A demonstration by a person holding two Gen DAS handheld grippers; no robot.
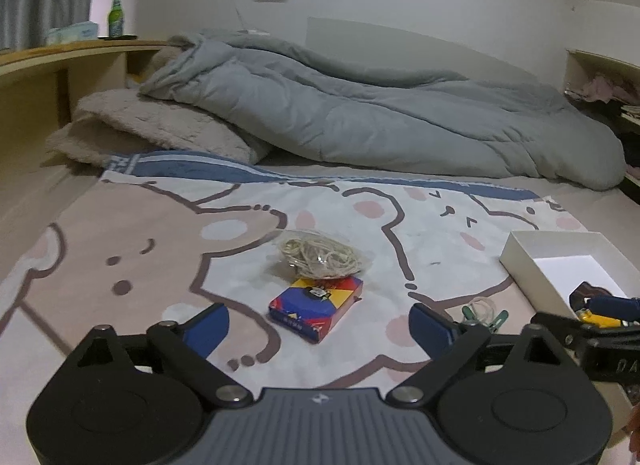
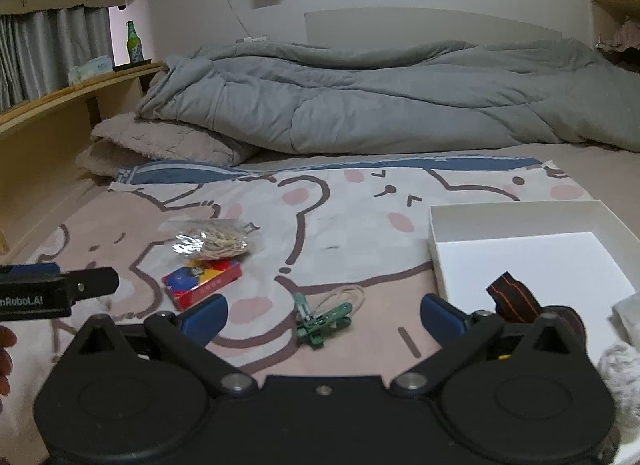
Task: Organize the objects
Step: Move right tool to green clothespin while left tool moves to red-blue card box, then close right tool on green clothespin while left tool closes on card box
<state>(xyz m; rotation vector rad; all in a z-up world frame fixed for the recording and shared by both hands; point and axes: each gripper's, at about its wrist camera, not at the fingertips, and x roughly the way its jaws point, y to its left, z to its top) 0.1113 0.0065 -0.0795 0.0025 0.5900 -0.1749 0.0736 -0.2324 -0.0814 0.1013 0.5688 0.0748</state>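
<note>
A red, blue and yellow card box (image 1: 316, 305) lies on the cartoon blanket (image 1: 120, 233), just ahead of my left gripper (image 1: 318, 309). That gripper is open, its blue pads (image 1: 208, 329) wide on either side of the box and not touching it. Behind the box sits a clear bag of rubber bands (image 1: 320, 255). My right gripper (image 2: 323, 301) is open over green clips (image 2: 322, 319) and a loose rubber band (image 2: 348, 293). In this view the card box (image 2: 202, 277) and the bag (image 2: 216, 241) lie to the left. A white box (image 2: 436, 249) stands at the right.
The white box holds a dark item with orange stripes (image 2: 516, 299). A grey duvet (image 2: 380, 105) and a beige pillow (image 2: 160, 145) fill the back of the bed. A wooden shelf (image 2: 60, 101) with a green bottle (image 2: 134, 41) runs along the left.
</note>
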